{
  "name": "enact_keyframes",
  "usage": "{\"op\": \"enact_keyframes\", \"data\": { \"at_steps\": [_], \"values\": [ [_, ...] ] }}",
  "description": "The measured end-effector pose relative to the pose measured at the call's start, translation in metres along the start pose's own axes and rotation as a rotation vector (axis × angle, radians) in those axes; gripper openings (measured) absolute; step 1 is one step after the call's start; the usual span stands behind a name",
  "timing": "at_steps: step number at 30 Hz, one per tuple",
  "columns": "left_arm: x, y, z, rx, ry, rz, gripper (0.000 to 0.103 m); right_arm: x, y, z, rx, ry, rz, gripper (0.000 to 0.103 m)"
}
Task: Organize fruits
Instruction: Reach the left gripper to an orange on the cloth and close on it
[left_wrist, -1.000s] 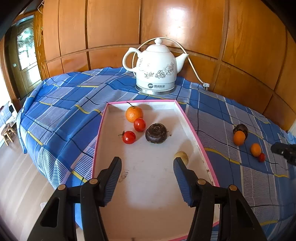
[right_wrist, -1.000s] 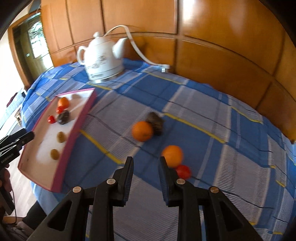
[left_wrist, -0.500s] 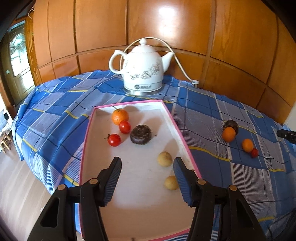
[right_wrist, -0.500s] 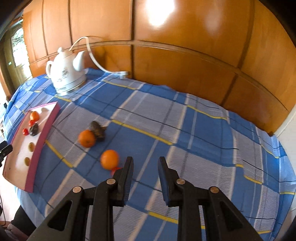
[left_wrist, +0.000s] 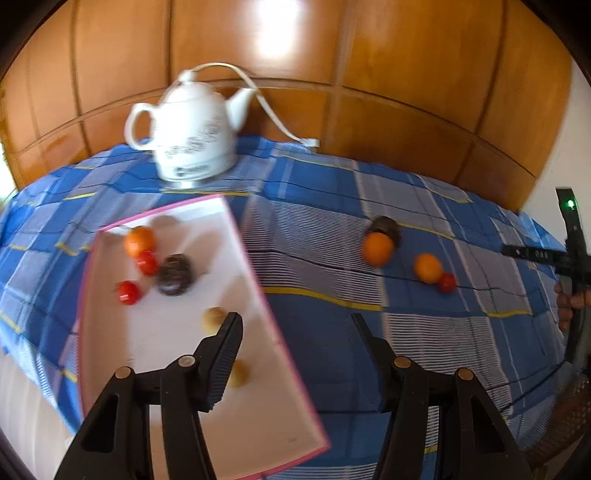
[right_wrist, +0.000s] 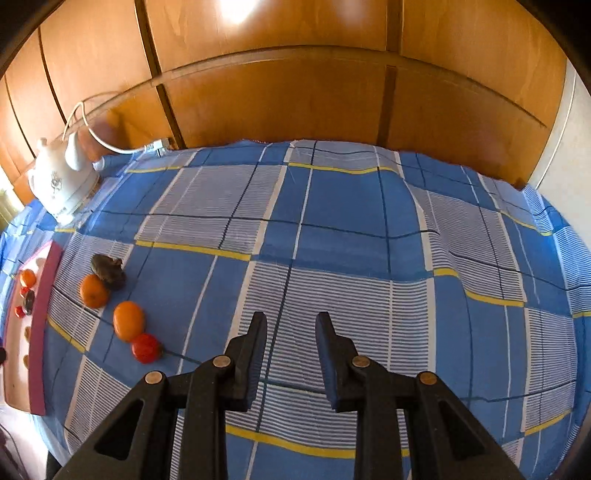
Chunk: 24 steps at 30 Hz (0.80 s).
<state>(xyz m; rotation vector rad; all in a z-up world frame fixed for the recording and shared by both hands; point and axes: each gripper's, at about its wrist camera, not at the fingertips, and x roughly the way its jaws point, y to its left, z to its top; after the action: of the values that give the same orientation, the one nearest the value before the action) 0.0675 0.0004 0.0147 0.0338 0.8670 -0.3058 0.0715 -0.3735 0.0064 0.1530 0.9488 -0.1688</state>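
Only the left view shows the tray's (left_wrist: 258, 280) whole inside; both tools (left_wrist: 295, 328) (right_wrist: 291, 325) stand apart, empty.

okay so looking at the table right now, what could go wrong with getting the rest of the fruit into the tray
1. The tray overhangs the table's near edge, so pressing on that end might tip it.
2. The orange and small red fruit touch, as do the other orange and the dark fruit; grabbing one could send its neighbour rolling.
3. The tablecloth is rippled, so dragging may shift fruit.
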Motion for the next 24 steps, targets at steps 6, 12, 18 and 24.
{"op": "enact_keyframes", "data": {
  "at_steps": [6, 12, 18, 24],
  "values": [
    [0.027, -0.044, 0.017, 0.033, 0.064, -0.138, 0.055, 0.003, 0.004, 0.000, 0.017, 0.022, 0.052, 0.027],
    [0.064, -0.090, 0.041, 0.012, 0.123, -0.267, 0.040, 0.004, 0.013, 0.001, -0.001, 0.031, 0.074, 0.027],
    [0.099, -0.123, 0.055, -0.021, 0.166, -0.276, 0.040, 0.005, 0.023, -0.001, -0.037, 0.045, 0.075, 0.027],
    [0.127, -0.140, 0.060, -0.015, 0.191, -0.232, 0.040, 0.004, 0.027, -0.002, -0.041, 0.057, 0.100, 0.027]
  ]
}}
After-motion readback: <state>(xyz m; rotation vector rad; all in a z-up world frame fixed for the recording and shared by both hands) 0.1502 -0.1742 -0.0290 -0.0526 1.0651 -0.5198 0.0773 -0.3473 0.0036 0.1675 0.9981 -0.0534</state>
